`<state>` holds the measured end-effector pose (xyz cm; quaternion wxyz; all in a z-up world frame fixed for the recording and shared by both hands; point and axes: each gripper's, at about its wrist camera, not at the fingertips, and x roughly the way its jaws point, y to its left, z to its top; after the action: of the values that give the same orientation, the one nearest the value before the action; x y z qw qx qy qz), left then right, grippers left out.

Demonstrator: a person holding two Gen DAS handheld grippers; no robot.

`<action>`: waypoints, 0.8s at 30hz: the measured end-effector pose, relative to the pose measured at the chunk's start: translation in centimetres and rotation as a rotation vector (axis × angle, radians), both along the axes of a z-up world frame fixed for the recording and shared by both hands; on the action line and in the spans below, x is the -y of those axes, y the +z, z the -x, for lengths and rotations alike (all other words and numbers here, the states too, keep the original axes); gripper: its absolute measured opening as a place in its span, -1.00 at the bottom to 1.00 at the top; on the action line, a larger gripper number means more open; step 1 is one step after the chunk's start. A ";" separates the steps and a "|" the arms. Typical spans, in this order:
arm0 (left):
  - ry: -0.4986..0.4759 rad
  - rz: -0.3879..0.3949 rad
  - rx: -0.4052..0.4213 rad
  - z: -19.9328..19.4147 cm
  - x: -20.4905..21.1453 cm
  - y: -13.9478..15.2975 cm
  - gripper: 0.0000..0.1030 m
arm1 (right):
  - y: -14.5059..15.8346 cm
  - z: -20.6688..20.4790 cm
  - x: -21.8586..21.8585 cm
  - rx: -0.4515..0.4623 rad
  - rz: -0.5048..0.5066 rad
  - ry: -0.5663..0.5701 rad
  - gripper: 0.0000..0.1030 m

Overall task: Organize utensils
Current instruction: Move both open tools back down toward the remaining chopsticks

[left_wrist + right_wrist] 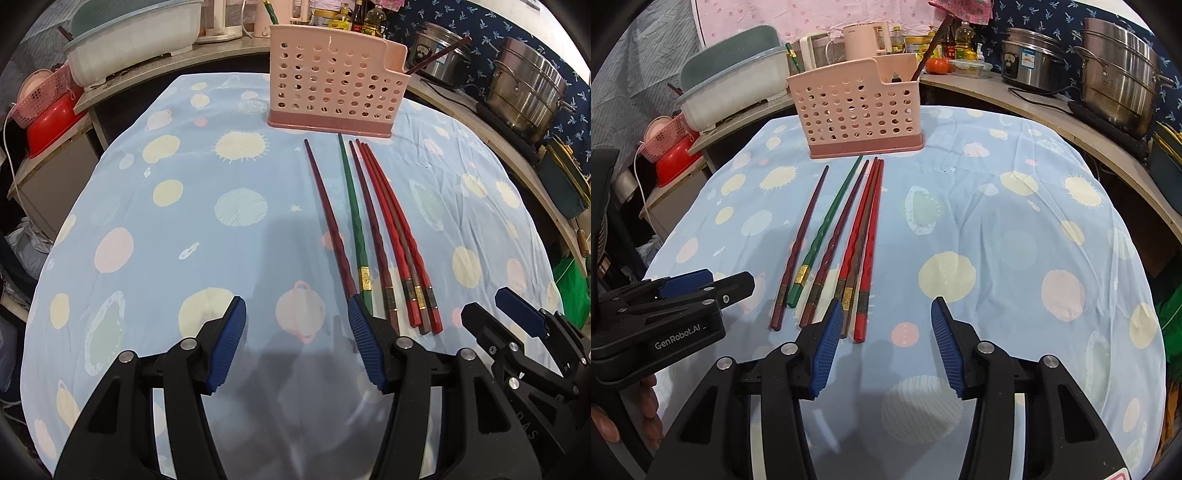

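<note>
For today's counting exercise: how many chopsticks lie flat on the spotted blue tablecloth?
6, side by side before the pink perforated plastic holder: dark red, green, dark red, then red, brown, red touching. More stand in the holder.

light: bright, even | shadows: soft, near edge | edges: fisheye-curved, dark corners

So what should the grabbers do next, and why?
Probably ease the right gripper forward and a little left onto the nearest red chopstick. Both grippers are open and empty, six chopsticks lie loose on the cloth, and the pink holder behind them has room.
</note>
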<state>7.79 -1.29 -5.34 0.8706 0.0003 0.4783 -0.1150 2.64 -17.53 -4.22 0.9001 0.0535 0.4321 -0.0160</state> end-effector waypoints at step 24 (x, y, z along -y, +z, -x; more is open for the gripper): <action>0.000 0.008 -0.030 0.0 -0.3 -0.8 0.06 | -2.1 -1.6 -1.5 -0.052 0.008 0.043 -0.48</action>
<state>7.81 -1.02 -6.14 0.8633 -0.0051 0.4909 -0.1168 4.27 -16.07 -6.37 0.8889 0.0403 0.4563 0.0002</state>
